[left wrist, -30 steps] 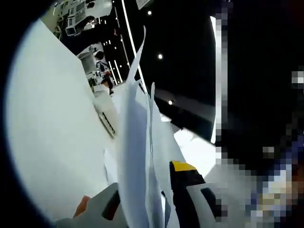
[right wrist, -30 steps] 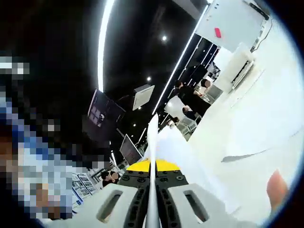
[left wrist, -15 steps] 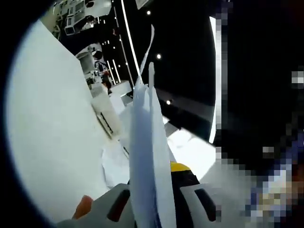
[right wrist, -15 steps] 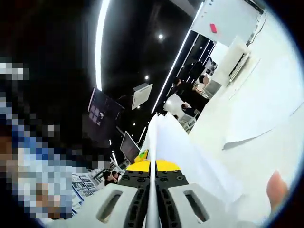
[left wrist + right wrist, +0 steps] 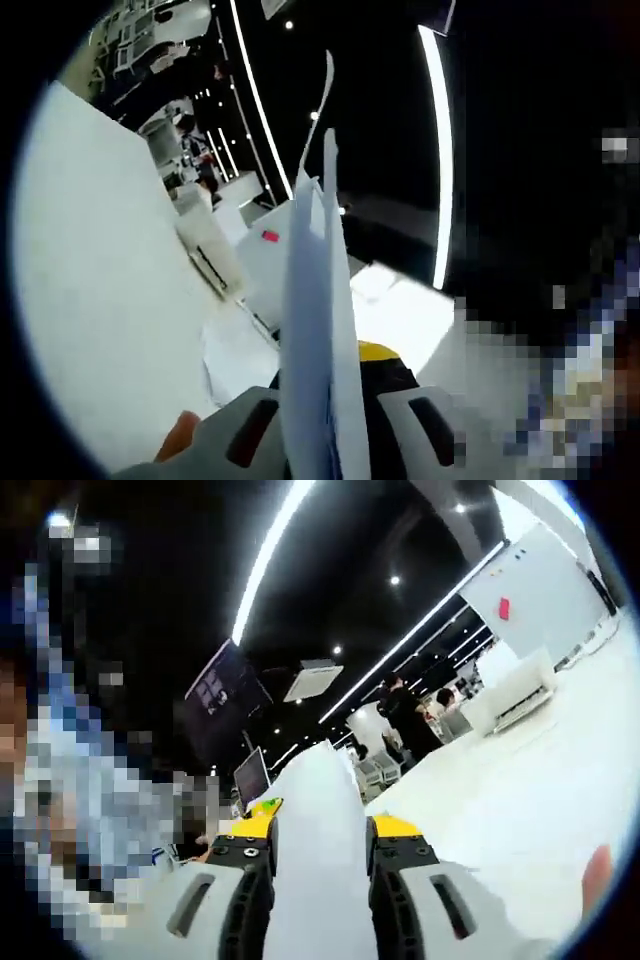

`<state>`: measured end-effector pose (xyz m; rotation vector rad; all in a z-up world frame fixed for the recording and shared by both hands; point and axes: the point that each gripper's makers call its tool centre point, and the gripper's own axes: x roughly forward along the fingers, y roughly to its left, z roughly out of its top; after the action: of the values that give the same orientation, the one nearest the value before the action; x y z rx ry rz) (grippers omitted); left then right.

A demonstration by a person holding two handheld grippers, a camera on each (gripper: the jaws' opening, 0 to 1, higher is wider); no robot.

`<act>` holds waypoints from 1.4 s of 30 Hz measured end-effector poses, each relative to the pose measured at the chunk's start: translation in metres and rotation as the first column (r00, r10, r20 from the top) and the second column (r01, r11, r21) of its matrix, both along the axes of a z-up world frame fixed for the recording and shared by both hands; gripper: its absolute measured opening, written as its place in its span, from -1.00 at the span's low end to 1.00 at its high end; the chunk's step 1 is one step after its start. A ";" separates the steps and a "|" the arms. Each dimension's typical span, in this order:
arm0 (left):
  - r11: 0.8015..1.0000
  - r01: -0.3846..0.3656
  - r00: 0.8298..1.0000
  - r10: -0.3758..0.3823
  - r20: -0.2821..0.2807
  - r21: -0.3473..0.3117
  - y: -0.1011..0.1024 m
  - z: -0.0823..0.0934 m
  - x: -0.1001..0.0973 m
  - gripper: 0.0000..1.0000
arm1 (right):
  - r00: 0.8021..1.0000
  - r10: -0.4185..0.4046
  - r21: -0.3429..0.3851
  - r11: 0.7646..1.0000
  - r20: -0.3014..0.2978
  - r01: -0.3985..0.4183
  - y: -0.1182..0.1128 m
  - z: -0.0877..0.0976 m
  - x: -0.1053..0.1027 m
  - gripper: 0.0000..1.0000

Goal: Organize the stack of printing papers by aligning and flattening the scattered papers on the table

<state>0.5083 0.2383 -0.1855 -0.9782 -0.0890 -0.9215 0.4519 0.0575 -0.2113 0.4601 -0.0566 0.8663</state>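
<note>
in the left gripper view, the left gripper (image 5: 318,425) with its grey jaws and a yellow and black tip is squeezed tight on a stack of thin white printing papers (image 5: 315,330), which stands up on its edge between the two jaws and reaches high into the picture, with one sheet curling away at the very top. the sheets look close together, almost like one flat slab seen from the side. beside them is the big white table top (image 5: 110,300), tilted in this view, with another loose white sheet (image 5: 235,355) lying flat on it near the gripper. a fingertip of the person's hand (image 5: 178,436) peeks in at the bottom next to the grey jaw. far back there is a white box with a small red mark (image 5: 270,262), long bright ceiling lights (image 5: 436,170) on a dark ceiling, and some people (image 5: 192,150) who are too small to make out. in the right gripper view, the right gripper (image 5: 320,855) has its two grey jaws with yellow tips spread well apart, and the white papers (image 5: 318,860) sit in the gap between them, showing their wide flat face; i cannot tell if the jaws touch the paper. the white table (image 5: 510,800) spreads out to one side, and a fingertip (image 5: 598,872) shows at the edge. a dark screen (image 5: 222,695) hangs far behind
</note>
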 end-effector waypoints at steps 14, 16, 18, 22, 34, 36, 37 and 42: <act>0.928 -0.058 0.920 -0.093 0.380 0.368 -0.046 0.091 -0.043 -0.88 | 0.991 -0.020 -0.108 0.994 0.136 0.035 0.024 0.027 0.021 -0.11; 0.919 -0.066 0.904 -0.110 0.413 0.389 -0.049 0.087 -0.050 -0.88 | 0.988 -0.041 -0.127 0.990 0.147 0.060 0.025 0.022 0.026 -0.07; 0.899 -0.085 0.888 -0.127 0.442 0.429 -0.052 0.079 -0.056 -0.88 | 0.987 -0.061 -0.130 0.988 0.146 0.081 0.023 0.018 0.031 0.00; 0.914 -0.104 0.862 -0.113 0.494 0.391 -0.046 0.075 -0.072 -0.86 | 0.993 -0.042 -0.116 0.992 0.106 0.054 0.030 0.005 0.029 0.02; 0.847 -0.167 0.881 -0.103 0.463 0.505 -0.049 0.047 -0.063 -0.53 | 0.996 -0.002 -0.145 0.989 0.093 0.016 0.047 0.000 0.021 -0.01; 0.851 -0.166 0.886 -0.094 0.455 0.499 -0.048 0.043 -0.062 -0.53 | 0.996 -0.033 -0.110 0.993 0.083 0.042 0.041 0.005 0.024 -0.03; 0.869 -0.145 0.893 -0.090 0.440 0.472 -0.050 0.043 -0.062 -0.52 | 0.996 -0.031 -0.106 0.994 0.080 0.039 0.042 0.005 0.023 -0.03; 0.850 -0.153 0.893 -0.100 0.439 0.504 -0.062 0.035 -0.062 -0.50 | 0.997 0.019 -0.148 0.989 0.077 -0.008 0.059 -0.001 0.017 -0.06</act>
<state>0.4463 0.1763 -0.1508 -0.2313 -0.2292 -1.0599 0.4687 0.1163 -0.2122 0.2883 -0.0614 0.8951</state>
